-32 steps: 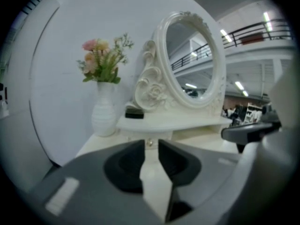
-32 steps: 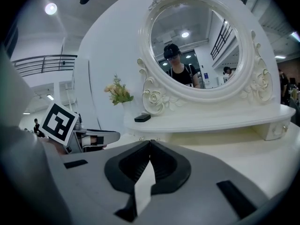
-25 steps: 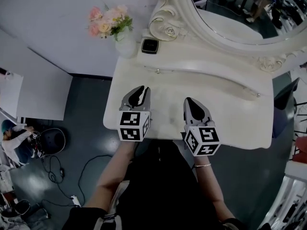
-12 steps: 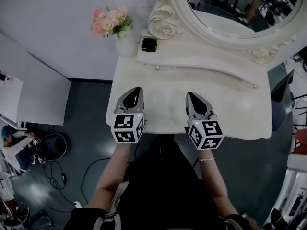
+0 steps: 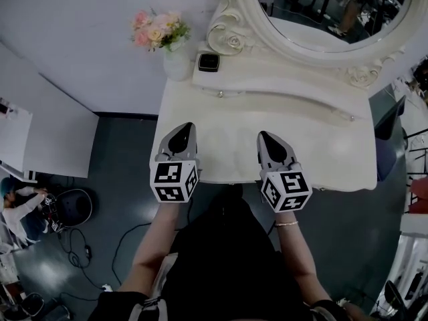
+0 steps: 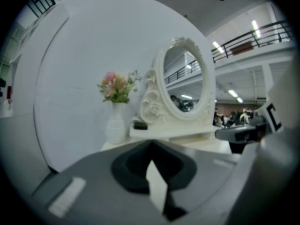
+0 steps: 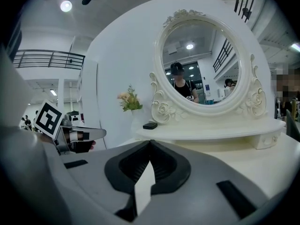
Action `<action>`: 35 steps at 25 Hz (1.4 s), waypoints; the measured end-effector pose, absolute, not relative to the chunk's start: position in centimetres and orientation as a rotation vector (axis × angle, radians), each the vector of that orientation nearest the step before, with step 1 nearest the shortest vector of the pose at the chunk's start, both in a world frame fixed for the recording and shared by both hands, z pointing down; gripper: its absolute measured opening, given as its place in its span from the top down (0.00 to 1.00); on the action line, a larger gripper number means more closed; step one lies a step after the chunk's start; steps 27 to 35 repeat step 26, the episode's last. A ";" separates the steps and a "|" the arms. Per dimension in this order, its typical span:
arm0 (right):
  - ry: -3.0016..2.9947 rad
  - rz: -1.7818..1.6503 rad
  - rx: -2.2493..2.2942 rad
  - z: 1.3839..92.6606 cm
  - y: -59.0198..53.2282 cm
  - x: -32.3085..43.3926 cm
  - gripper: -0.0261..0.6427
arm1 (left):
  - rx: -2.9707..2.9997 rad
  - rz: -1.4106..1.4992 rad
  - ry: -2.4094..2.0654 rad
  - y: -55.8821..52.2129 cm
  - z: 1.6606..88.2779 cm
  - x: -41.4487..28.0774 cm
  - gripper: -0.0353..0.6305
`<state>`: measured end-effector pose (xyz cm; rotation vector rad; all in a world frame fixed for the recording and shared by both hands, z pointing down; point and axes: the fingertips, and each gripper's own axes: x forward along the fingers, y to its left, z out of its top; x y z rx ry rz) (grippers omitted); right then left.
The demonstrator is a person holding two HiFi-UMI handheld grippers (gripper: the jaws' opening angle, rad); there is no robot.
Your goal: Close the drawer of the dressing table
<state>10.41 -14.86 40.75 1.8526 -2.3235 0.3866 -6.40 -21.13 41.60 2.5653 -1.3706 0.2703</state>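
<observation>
Left hand-held gripper [image 5: 185, 128] and right hand-held gripper [image 5: 263, 137], both closed, empty, before one mirror [image 5: 321, 12]; one vase [image 5: 175, 64], one black box [image 5: 208, 62] left of mirror; drawer [image 5: 281, 100] flush beneath mirror; white worktop [image 5: 328, 156], grey floor [image 5: 120, 152].

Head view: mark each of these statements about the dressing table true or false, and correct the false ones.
1. A vase of flowers stands at the dressing table's back left corner. True.
2. The small black box lies on the floor. False: it sits on the raised shelf beside the vase.
3. The left gripper holds a flower. False: it is shut on nothing.
4. The mirror is oval with a carved white frame. True.
</observation>
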 end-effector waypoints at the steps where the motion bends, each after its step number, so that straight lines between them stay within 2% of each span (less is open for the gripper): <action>1: -2.329 0.378 1.851 40.6 -14.7 10.3 0.96 | 2.569 0.269 -1.368 -21.0 41.5 -6.4 0.94; 35: -2.360 0.353 1.850 40.7 -14.0 11.4 0.96 | 2.600 0.261 -1.340 -20.5 41.1 -4.4 0.94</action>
